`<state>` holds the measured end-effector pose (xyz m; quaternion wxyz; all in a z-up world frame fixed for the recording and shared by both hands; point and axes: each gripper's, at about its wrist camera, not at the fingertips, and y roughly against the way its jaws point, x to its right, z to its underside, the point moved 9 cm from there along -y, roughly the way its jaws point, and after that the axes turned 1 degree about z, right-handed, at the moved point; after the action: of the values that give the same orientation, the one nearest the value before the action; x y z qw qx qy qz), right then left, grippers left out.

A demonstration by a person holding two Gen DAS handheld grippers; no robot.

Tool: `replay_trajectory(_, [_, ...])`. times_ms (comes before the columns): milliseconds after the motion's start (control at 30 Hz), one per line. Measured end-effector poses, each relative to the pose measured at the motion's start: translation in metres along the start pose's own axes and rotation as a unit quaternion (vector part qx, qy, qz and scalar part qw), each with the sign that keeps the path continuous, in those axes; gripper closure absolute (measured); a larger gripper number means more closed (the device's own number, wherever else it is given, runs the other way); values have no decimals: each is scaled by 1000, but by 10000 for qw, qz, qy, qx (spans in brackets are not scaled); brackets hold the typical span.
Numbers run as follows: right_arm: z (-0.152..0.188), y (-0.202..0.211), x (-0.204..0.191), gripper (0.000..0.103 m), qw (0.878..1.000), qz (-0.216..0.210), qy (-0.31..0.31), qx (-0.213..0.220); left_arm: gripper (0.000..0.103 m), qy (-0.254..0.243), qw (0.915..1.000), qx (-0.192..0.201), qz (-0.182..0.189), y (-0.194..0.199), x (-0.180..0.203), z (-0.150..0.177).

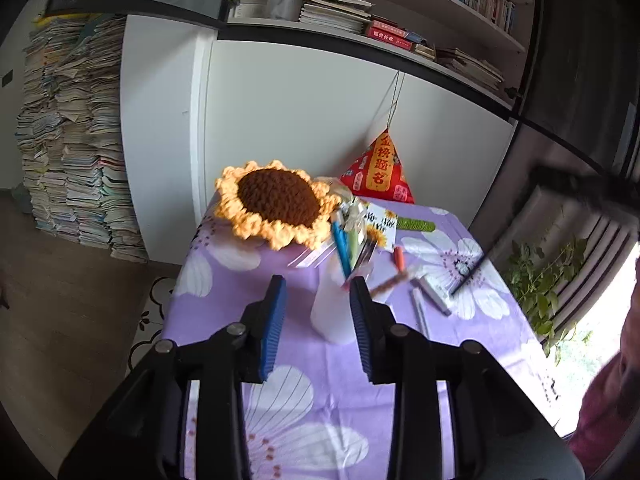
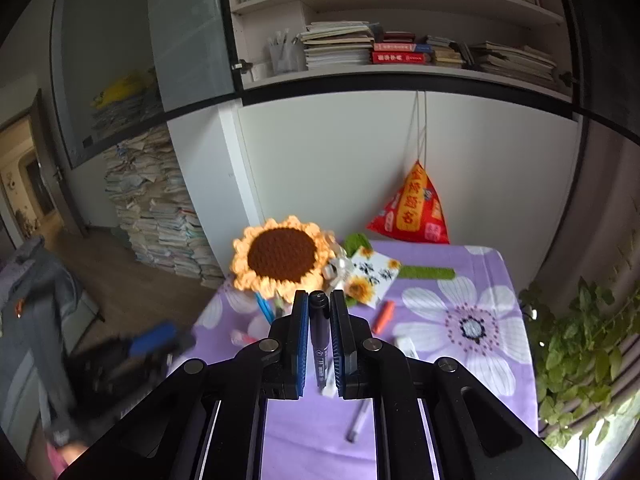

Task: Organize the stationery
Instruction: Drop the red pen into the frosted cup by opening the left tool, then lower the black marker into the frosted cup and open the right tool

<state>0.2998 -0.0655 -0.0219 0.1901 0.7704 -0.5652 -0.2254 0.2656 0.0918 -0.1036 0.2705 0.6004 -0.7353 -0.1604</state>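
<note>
my right gripper (image 2: 319,306) clamps a pen (image 2: 319,336); left gripper (image 1: 318,294), jaws apart and empty, could tip the cup (image 1: 334,312).

1. L wrist cam: sits behind its own fingers, tilted down, close over the table (image 1: 224,280); white cup (image 1: 334,312) right ahead at 12.
2. R wrist cam: higher, a bit farther back, same heading twd the wall.
3. Shared: purple cloth, crochet sunflower (image 1: 276,202) (image 2: 282,258) at 11–12, red pouch (image 1: 380,172) (image 2: 412,212) at 1, bookshelf (image 1: 400,20) (image 2: 400,48) up top.
</note>
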Motion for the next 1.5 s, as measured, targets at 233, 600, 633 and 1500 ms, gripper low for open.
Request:
replay_trajectory(233, [-21,-34,-22,92,9999,-158,-11,34,70,-17,9983,-575,-38,-13,-10,61])
replay_trajectory(600, [3,-90,-21,92,9984,-50,-125,-553,70,2,9969,-784,113,-24,-13,82])
replay_trajectory(633, [7,-94,-20,91,9979,-59,-146,-627,70,-3,9969,-781,130,-24,-12,82])
replay_trajectory(1500, [35,-58,4,91,9972,-112,-163,-716,69,-391,9943,-959,269,-24,32,91])
